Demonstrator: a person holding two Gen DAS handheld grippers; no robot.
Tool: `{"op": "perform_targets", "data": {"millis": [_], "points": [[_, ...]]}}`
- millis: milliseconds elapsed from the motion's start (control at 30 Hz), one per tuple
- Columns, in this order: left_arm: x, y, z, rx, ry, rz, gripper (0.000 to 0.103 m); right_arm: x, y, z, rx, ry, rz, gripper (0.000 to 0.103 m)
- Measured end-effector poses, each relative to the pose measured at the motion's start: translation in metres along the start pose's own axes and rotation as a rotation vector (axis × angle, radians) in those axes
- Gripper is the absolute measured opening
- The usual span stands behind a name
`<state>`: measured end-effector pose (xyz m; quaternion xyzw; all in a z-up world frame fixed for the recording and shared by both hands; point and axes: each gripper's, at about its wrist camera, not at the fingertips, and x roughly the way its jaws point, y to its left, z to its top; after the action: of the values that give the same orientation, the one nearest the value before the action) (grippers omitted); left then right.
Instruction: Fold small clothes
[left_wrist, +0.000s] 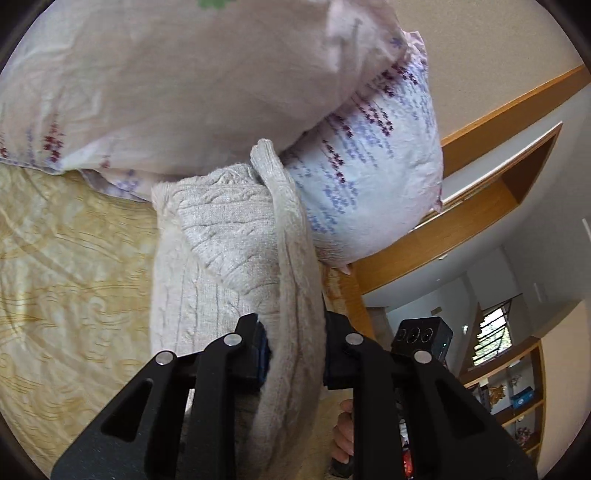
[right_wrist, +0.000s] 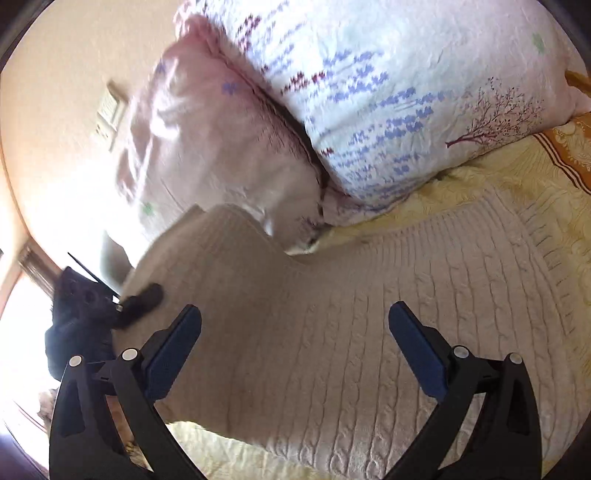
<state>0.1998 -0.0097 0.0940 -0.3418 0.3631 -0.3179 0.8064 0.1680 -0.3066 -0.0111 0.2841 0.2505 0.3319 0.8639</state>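
A cream cable-knit sweater lies on the yellow patterned bedspread. My left gripper is shut on a raised fold of the sweater and holds that edge up off the bed. In the right wrist view the sweater spreads flat under my right gripper, which is open and empty just above the knit. The left gripper shows there as a dark shape pinching the sweater's lifted left edge. The right gripper's black body shows at the right of the left wrist view.
Two pale floral pillows lean at the head of the bed, touching the sweater's far end; they also show in the left wrist view. A wooden headboard shelf and bookshelves stand to the right. A wall switch is at the left.
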Motion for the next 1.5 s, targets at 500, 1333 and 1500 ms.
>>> {"op": "perform_targets", "data": {"millis": [500,1333,1500], "points": [[0.178,-0.023,-0.052,-0.195,0.236,-0.159,0.035,-0.058,-0.132,0.027,0.456,0.077,0.235,0.102],[0.081,-0.045,-0.109,0.662,0.165,0.461,0.082,-0.048,-0.088,0.079,0.01,0.068,-0.165,0.016],[0.086,-0.041,-0.113,0.703,0.169,0.51,0.084,-0.023,-0.124,0.068,0.091,0.165,-0.312,0.018]]}}
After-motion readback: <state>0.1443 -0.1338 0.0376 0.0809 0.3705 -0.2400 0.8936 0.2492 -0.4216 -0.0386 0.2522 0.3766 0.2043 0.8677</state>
